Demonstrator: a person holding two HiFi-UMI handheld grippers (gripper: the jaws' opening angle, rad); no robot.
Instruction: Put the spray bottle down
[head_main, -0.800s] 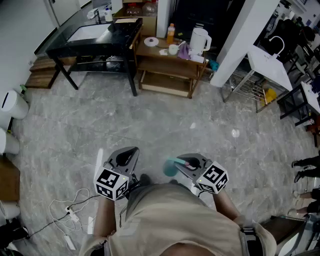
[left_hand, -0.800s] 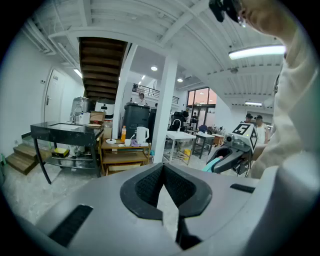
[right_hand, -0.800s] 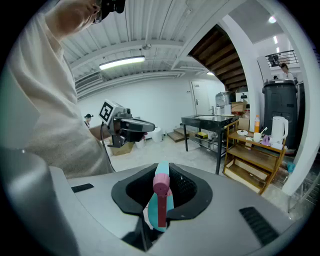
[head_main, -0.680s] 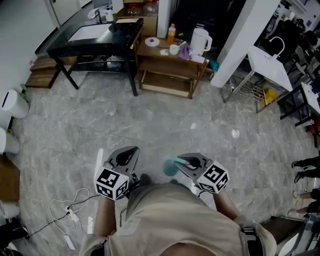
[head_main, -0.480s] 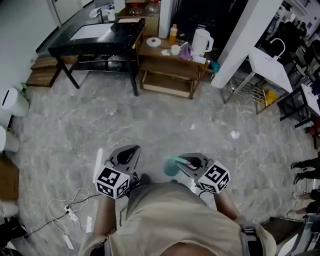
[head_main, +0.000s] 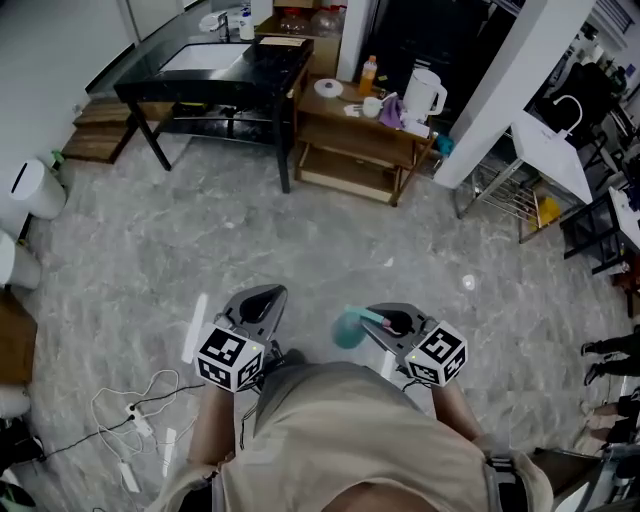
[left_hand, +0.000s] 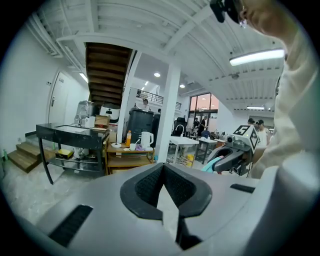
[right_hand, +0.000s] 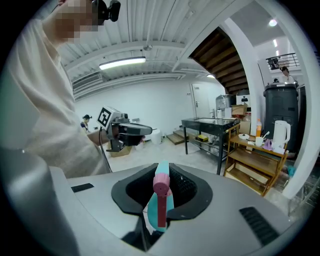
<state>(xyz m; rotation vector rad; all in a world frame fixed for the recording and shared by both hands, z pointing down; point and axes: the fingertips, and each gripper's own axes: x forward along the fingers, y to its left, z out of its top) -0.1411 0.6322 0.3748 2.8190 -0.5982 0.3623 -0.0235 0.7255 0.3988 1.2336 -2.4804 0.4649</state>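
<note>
Barely shifted, right tool grips spray bottle between its jaws.

An open, workshop-style hall with a wash-and-tea corner.
A grey marbled floor lies under a white ribbed ceiling with strip lights and a dark staircase. By the wall a black table carries a sink. Beside it a wooden shelf unit bears a white kettle at the right end of its top and an orange bottle at the back edge. Past a white pillar stand white work tables, and loose cables lie on the floor.
</note>
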